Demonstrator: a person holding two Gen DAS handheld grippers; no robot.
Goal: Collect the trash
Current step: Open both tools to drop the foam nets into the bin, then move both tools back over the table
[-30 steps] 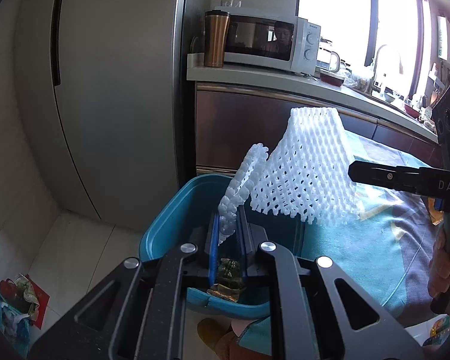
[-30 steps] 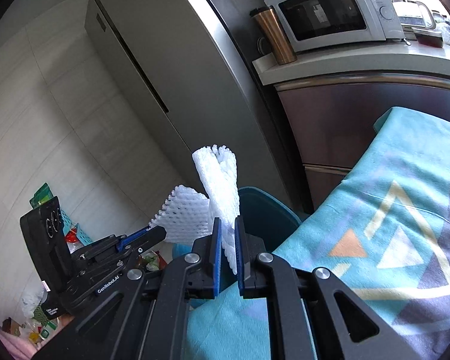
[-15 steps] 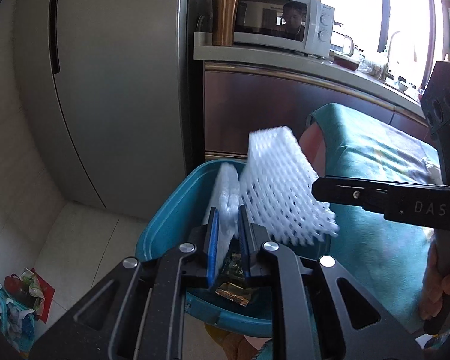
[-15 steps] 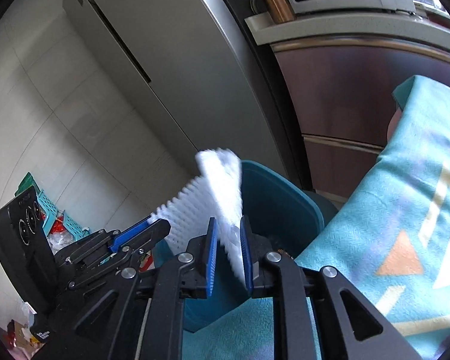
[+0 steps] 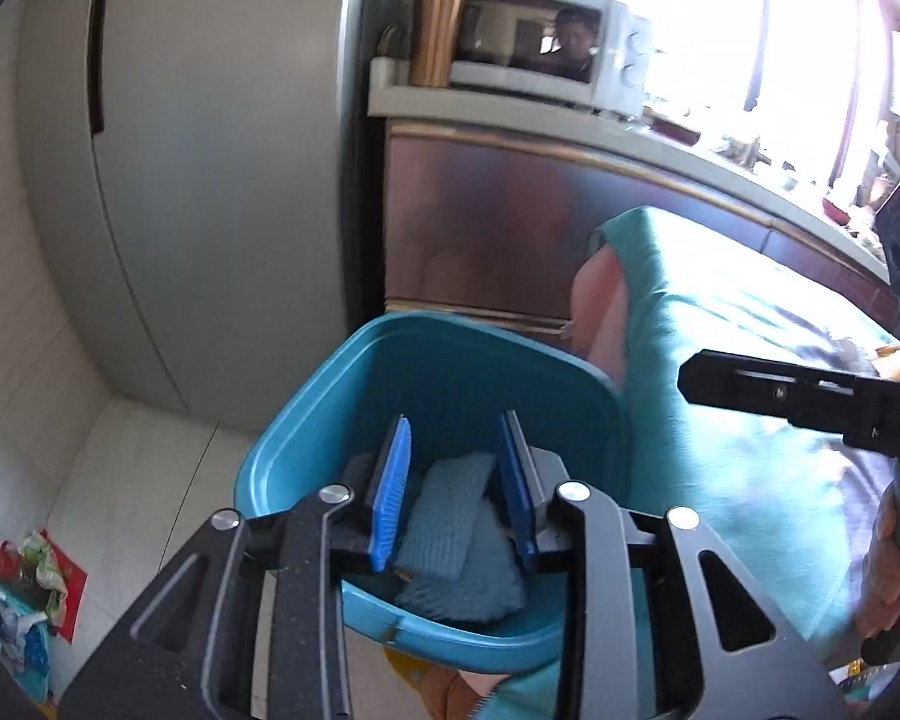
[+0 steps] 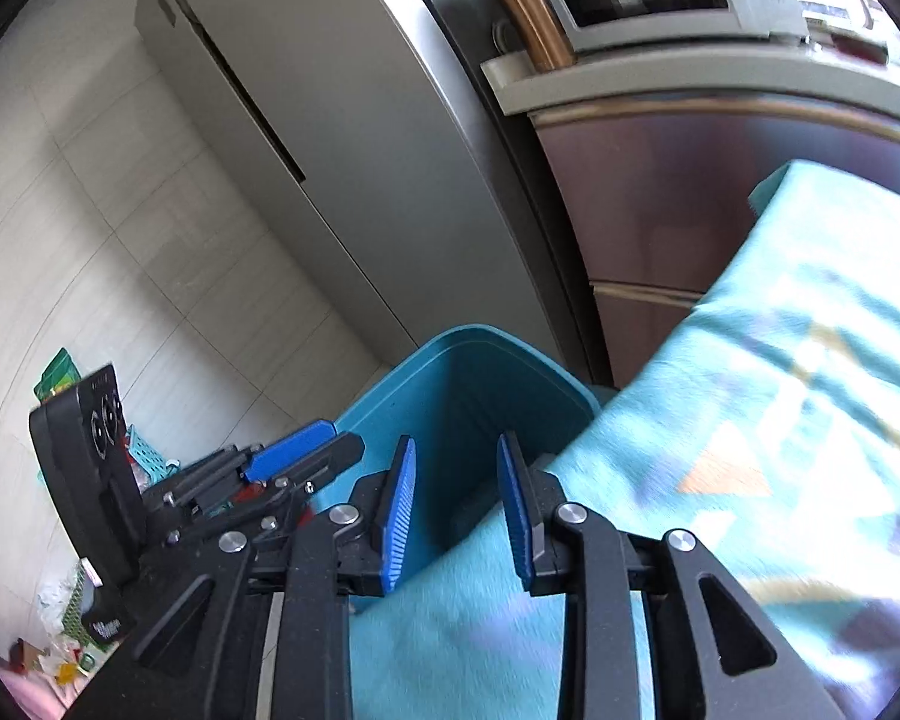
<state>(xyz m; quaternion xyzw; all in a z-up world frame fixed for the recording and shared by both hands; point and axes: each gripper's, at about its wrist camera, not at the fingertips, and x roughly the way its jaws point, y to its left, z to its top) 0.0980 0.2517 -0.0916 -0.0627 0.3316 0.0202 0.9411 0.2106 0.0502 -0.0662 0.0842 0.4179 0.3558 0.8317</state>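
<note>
Left tool (image 5: 456,468): jaws parted, just been opening, nothing between the pads; it hangs over the open bin (image 5: 330,420), pointing down into it.

Right tool (image 6: 456,492): jaws parted, just been opening, nothing held; it sits at the bin's (image 6: 390,396) rim, over the edge of the cloth (image 6: 750,420). A hand (image 5: 894,564) grips its handle at the right edge of the left view.

Foam nets (image 5: 450,516): two white mesh sleeves, lying loose inside the bin on its bottom, seen between the left tool's pads but clear of them.

Bin: teal plastic, lidless, standing on the floor just beside the cloth-covered tabletop.

Cloth: teal with a geometric pattern.

Fridge (image 5: 222,180): grey, behind the bin.

Microwave (image 5: 546,54) and copper tumbler (image 5: 435,30): side by side on the counter beyond.

Floor litter (image 5: 24,588): coloured scraps, far left.
</note>
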